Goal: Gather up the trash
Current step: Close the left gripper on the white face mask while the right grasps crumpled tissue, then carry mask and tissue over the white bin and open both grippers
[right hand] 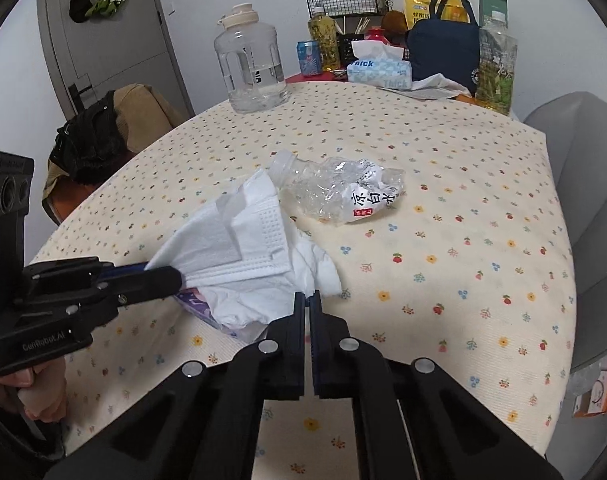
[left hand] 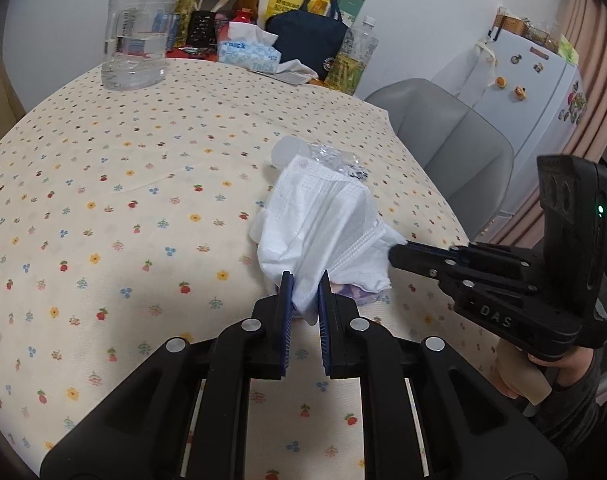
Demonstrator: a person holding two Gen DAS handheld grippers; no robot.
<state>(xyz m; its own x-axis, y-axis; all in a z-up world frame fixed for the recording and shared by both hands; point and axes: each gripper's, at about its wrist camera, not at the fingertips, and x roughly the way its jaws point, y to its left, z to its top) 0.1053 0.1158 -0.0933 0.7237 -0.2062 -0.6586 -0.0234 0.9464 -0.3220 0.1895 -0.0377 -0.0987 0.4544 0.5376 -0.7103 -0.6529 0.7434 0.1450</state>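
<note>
A white face mask (left hand: 327,216) and crumpled white tissue (left hand: 279,252) lie bunched on the flowered tablecloth (left hand: 103,184), over a purple wrapper (left hand: 359,294). My left gripper (left hand: 305,280) is shut on the near edge of the white bundle. My right gripper (right hand: 306,298) is shut, its tips touching the tissue (right hand: 315,268); whether it pinches any is unclear. It shows from the side in the left wrist view (left hand: 395,254). The left gripper (right hand: 171,274) clamps the mask (right hand: 243,240) in the right wrist view. A crushed clear plastic bottle (right hand: 339,190) lies just beyond the bundle.
At the far edge stand a large water jug (right hand: 251,68), a tissue box (right hand: 379,70), a navy bag (right hand: 443,44), tea bottles (right hand: 497,68) and a can (right hand: 308,56). A grey chair (left hand: 451,144) is right of the table, a fridge (left hand: 531,92) behind it.
</note>
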